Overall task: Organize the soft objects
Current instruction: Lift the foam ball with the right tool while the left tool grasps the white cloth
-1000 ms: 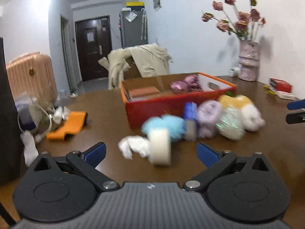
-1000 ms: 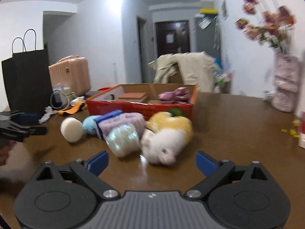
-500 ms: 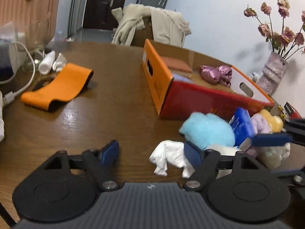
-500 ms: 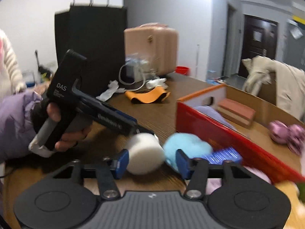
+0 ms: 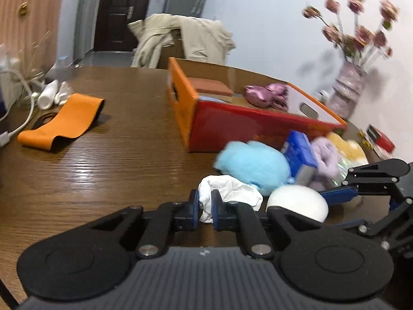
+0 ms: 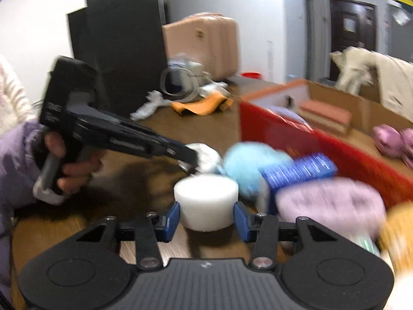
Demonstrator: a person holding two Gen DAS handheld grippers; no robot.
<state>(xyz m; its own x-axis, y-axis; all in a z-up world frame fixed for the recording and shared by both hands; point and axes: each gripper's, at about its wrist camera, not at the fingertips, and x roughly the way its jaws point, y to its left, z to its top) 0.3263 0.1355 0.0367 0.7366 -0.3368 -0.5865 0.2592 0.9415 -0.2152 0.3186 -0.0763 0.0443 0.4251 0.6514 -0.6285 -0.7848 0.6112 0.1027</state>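
Left tongs, apart a second ago, now pinching the white cloth; right tongs closing against the white sponge, grip unconfirmed; both pickups beginning.

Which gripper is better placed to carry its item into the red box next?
Left: the left gripper is shut on the white cloth, while the right gripper only brackets the white foam cylinder.

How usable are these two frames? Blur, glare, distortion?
Left wrist: mostly sharp near the left gripper shut on the white cloth; flowers smeared, glare streak on the table, fisheye bending at the edges. Right wrist: heavy motion blur on the purple plush and red box; white foam cylinder fairly crisp.
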